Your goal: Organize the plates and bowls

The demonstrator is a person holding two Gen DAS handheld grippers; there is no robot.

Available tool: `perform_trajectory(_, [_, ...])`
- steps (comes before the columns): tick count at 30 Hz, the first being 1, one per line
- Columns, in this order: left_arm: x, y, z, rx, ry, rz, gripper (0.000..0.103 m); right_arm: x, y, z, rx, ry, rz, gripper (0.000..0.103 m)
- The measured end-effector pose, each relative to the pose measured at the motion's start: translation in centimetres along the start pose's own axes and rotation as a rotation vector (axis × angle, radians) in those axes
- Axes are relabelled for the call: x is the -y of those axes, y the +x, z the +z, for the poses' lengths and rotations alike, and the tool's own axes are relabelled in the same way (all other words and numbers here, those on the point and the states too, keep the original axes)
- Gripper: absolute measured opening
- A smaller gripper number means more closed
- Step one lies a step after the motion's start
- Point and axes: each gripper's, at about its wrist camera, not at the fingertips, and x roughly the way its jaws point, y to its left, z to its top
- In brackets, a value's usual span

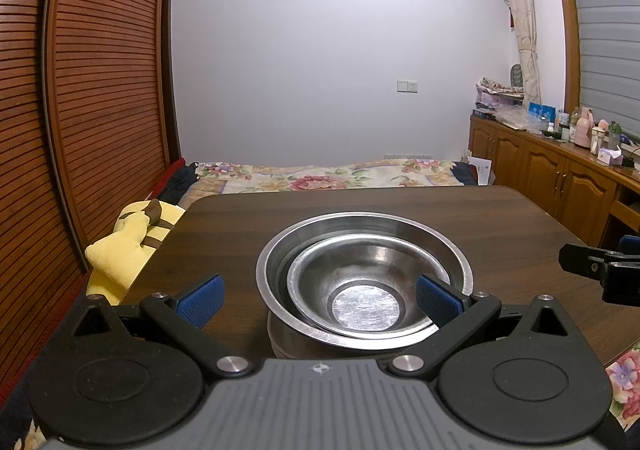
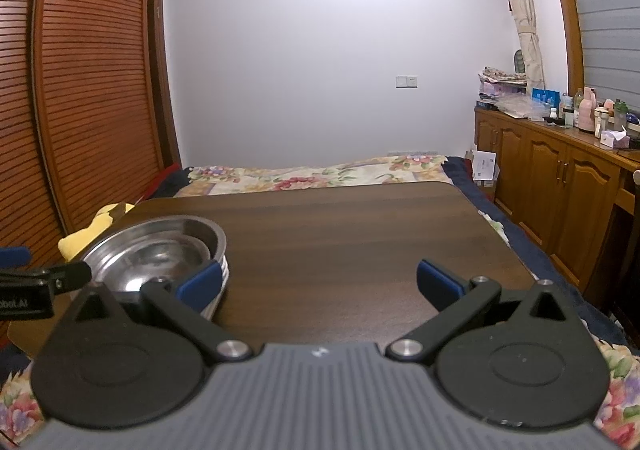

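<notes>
Nesting inside a larger bowl (image 1: 272, 270), the small steel bowl (image 1: 366, 286) sits on the table (image 1: 500, 234); left gripper (image 1: 320, 300) spread wide around them; right gripper (image 2: 320, 284) spread, empty.

- Left gripper (image 1: 318, 300): jaws spread wide, blue pads (image 1: 202, 300) at lower centre of frame.
- Right gripper (image 2: 318, 284): jaws spread wide, holding nothing.
</notes>
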Motion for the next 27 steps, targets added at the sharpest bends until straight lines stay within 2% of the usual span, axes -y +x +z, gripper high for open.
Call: perform_trajectory(27, [0.07, 0.24, -0.15, 0.001, -0.002, 0.001, 0.103, 0.00, -0.21, -0.21, 0.002, -0.002, -0.007, 0.103])
